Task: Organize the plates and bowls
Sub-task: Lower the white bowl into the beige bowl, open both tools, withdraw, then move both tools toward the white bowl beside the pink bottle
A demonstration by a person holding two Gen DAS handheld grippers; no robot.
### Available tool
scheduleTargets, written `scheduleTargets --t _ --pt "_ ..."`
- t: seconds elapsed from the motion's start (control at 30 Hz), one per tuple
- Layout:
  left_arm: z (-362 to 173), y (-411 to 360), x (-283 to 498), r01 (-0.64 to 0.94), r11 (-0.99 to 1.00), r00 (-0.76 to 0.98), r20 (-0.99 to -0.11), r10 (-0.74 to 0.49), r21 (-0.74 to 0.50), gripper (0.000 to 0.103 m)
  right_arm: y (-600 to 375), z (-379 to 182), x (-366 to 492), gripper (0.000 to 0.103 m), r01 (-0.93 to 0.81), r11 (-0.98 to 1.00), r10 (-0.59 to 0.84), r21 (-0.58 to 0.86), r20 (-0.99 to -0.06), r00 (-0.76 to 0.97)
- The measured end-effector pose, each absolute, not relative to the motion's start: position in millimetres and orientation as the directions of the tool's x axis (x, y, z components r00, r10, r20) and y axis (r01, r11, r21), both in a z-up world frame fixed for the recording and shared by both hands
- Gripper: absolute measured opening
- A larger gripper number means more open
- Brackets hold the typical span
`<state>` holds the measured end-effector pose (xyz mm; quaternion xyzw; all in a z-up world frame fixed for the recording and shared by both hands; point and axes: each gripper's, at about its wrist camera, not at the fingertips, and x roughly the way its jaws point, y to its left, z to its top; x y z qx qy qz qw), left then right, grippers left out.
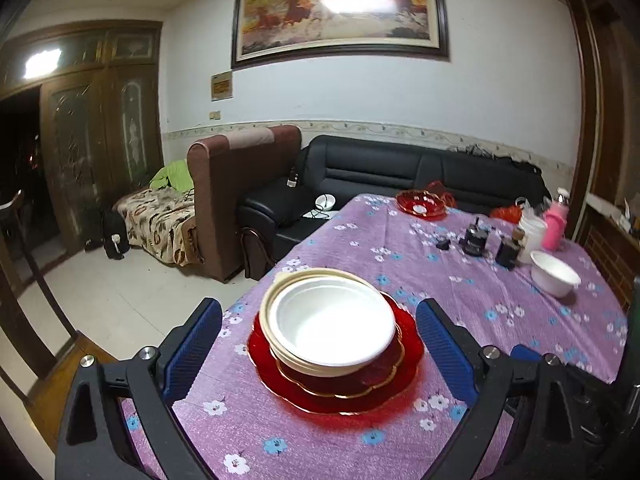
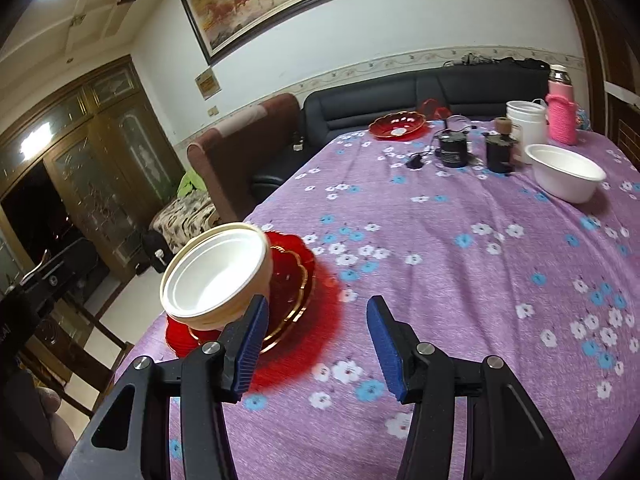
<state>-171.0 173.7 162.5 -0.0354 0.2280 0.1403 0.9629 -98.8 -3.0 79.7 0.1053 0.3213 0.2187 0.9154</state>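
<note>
Clutter [image 2: 476, 148] beyond lone white bowl [image 2: 566, 178].

We see a white wall [image 1: 500, 92] with a framed horse painting [image 1: 340, 8], a black leather sofa [image 1: 400, 168], a carved wooden cabinet [image 1: 100, 128] and pale floor tiles [image 1: 132, 300].

near edge: stacked bowls [image 1: 332, 322] on red plates [image 1: 384, 390] block the tabletop [image 2: 440, 264] | middle: bare cloth, open passage | far right: white bowl [image 2: 566, 172], dark jars [image 2: 454, 146], white tub [image 2: 525, 124], pink bottle [image 2: 562, 114] crowd together | far edge: red dish [image 2: 397, 125] stands apart
</note>
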Motion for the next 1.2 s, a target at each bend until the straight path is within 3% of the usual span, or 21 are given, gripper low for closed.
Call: scheduleTargets --t 0.47,1.2 --pt "140 140 -154 -0.226 0.971 0.806 -0.545 0.231 0.076 0.098 -33 61 -101 0.058 -0.278 0.893 0.441 0.353 -0.569 0.694" --pt "127 86 -141 -0.091 0.980 0.793 -0.582 0.178 0.175 0.097 -83 65 -88 0.059 -0.193 0.924 0.359 0.330 -0.576 0.735"
